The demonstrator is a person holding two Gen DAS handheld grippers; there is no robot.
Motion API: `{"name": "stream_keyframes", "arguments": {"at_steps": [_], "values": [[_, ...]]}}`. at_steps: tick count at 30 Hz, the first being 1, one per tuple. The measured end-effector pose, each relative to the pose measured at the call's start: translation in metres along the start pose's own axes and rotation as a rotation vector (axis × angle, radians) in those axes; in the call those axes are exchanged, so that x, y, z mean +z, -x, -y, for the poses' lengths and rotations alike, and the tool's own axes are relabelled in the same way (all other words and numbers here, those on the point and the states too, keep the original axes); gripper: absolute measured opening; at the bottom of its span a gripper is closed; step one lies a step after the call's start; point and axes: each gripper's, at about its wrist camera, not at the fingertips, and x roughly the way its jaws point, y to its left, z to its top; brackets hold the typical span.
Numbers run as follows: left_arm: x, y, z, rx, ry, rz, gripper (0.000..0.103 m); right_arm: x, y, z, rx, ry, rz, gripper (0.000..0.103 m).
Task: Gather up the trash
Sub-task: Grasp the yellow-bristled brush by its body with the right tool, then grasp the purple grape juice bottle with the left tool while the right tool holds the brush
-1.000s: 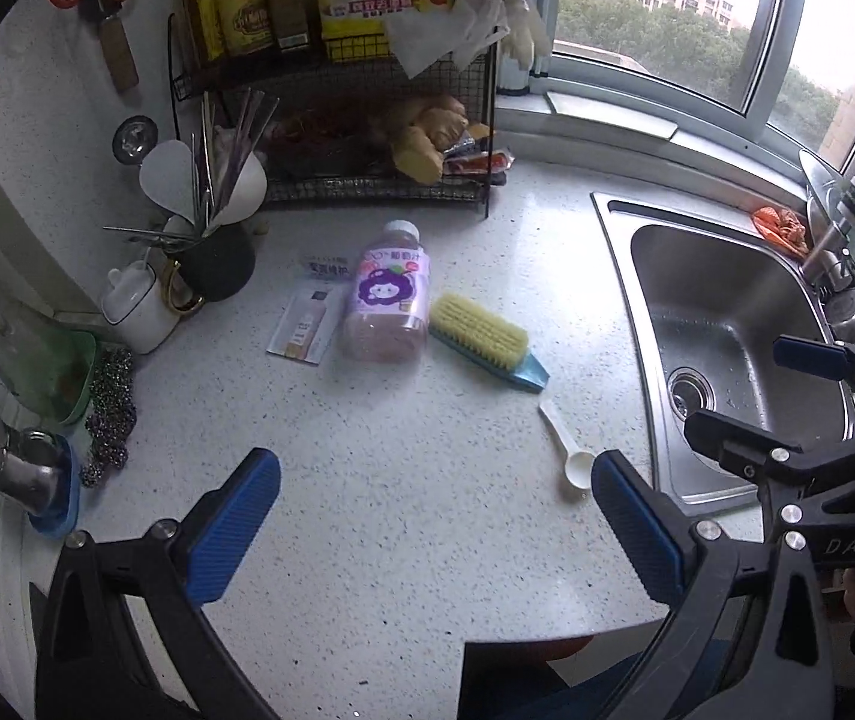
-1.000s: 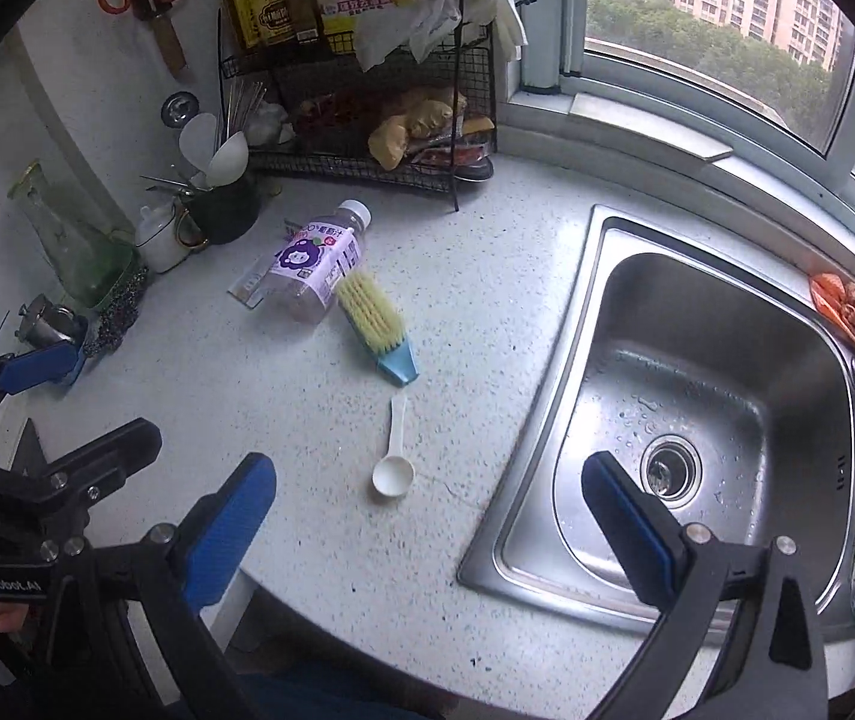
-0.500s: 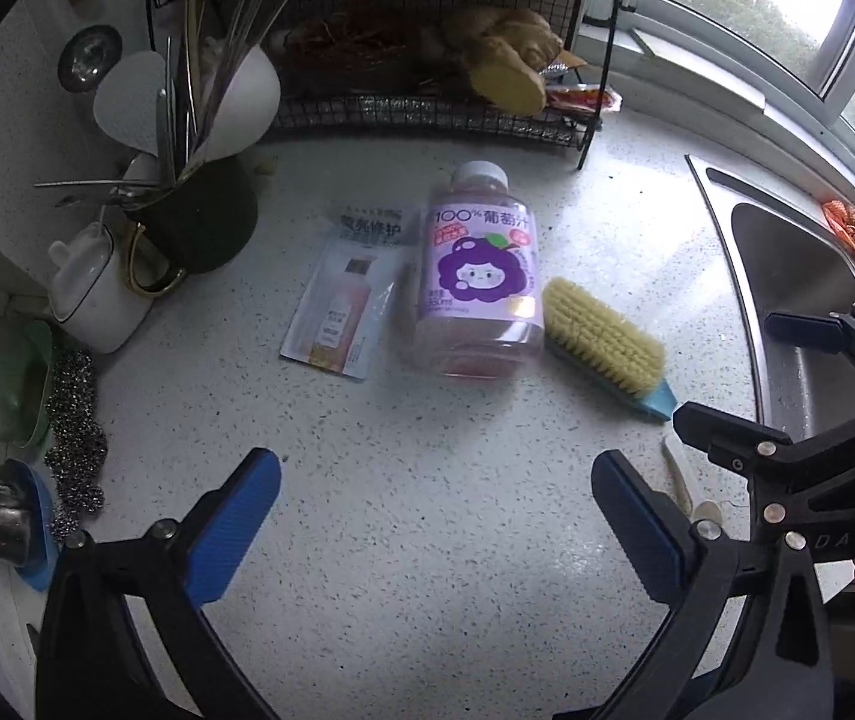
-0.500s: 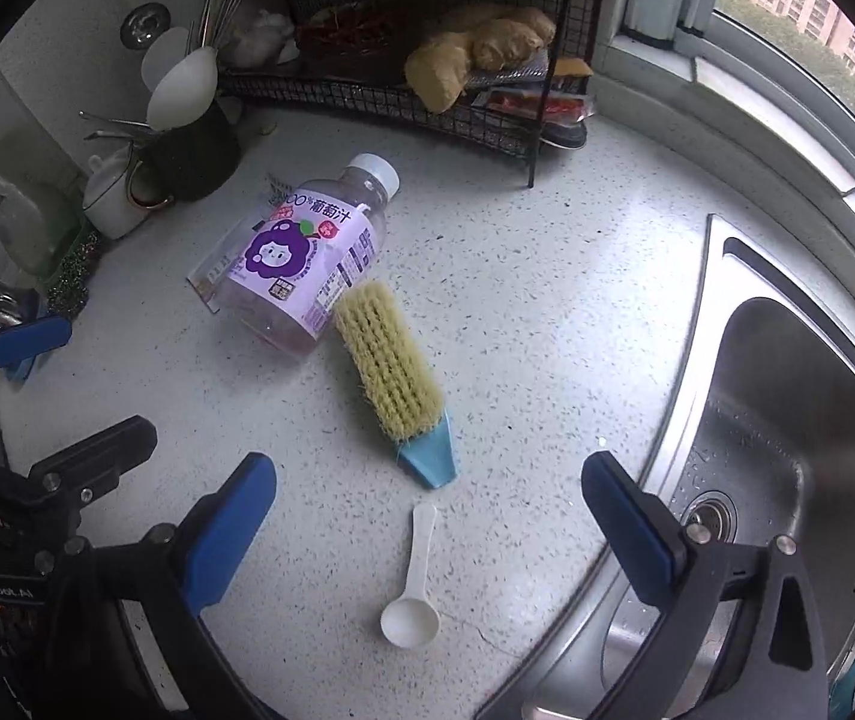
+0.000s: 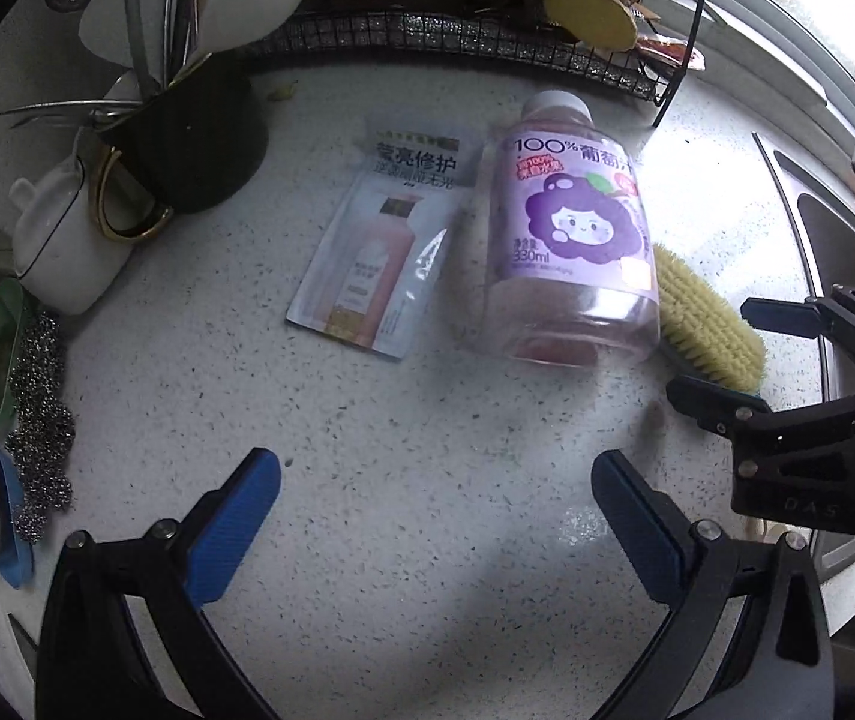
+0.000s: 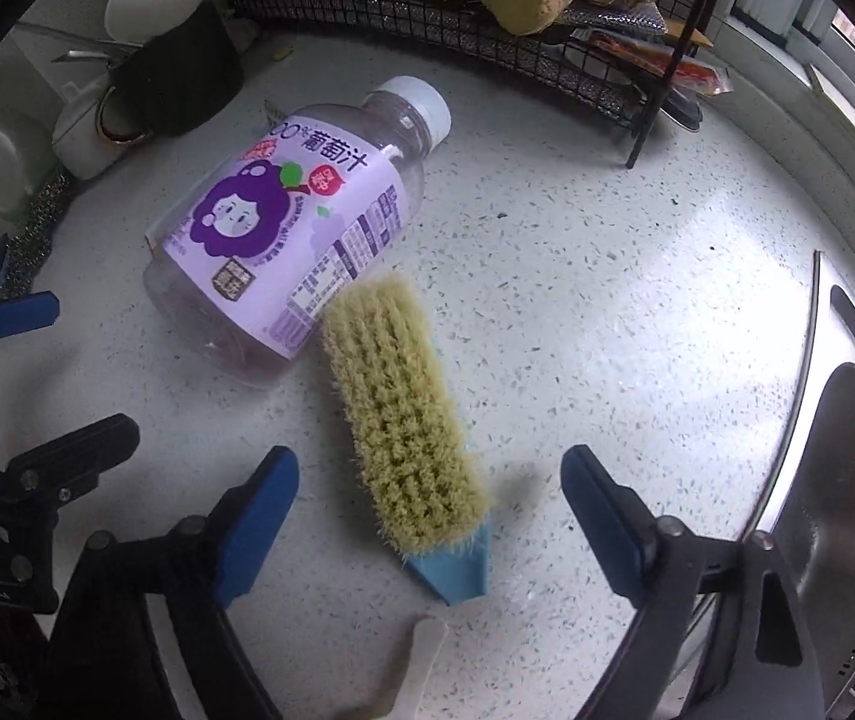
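Observation:
A purple-labelled juice bottle [image 5: 571, 240] [image 6: 289, 228] lies on its side on the speckled counter, white cap toward the rack. A flat sachet [image 5: 385, 252] lies just left of it. A yellow scrub brush [image 6: 403, 414] [image 5: 703, 324] with a blue base rests against the bottle's right side. My left gripper [image 5: 427, 510] is open over bare counter, below the sachet and bottle. My right gripper [image 6: 427, 510] points down with its jaws closing; the brush's blue end lies between the pads, untouched. Its black frame [image 5: 799, 420] shows in the left wrist view.
A wire rack [image 6: 547, 48] with ginger stands behind. A black utensil cup [image 5: 187, 138], a white pot [image 5: 61, 240] and steel wool [image 5: 43, 420] crowd the left. The sink [image 6: 847, 480] lies right. A white spoon handle [image 6: 421, 654] lies below the brush.
Both grippers have dropped and moved in toward the bottle and brush, which now look much larger. The right gripper's pads have drawn closer together around the brush's end.

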Motion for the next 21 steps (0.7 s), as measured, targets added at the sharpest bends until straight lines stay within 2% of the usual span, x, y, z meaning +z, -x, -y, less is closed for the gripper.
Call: {"name": "stream_keyframes", "arguments": {"at_steps": [1, 4, 5, 7, 13, 16, 21], "values": [[-0.001, 0.0, -0.001, -0.003, -0.001, -0.001, 0.103, 0.001, -0.003, -0.002, 0.01, 0.005, -0.008, 0.073], [-0.002, -0.001, -0.001, 0.001, -0.01, 0.0, 0.103, 0.001, 0.0, -0.009, -0.005, 0.041, 0.02, 0.064], [-0.002, 0.0, -0.001, 0.002, -0.009, 0.001, 0.103, 0.002, 0.001, -0.012, -0.015, 0.055, 0.028, 0.053], [-0.004, 0.002, -0.002, -0.002, -0.007, 0.005, 0.103, 0.003, 0.001, -0.022, -0.012, 0.084, 0.042, 0.039], [-0.002, 0.008, 0.008, -0.007, -0.047, 0.012, 0.103, -0.005, 0.005, -0.03, -0.038, 0.085, 0.053, 0.038], [0.006, 0.009, 0.021, -0.025, -0.075, 0.017, 0.103, -0.019, 0.015, -0.018, -0.042, 0.041, 0.064, 0.038], [0.023, 0.013, 0.044, -0.056, -0.121, 0.036, 0.103, -0.02, 0.03, -0.007, -0.032, -0.069, 0.059, 0.038]]}}
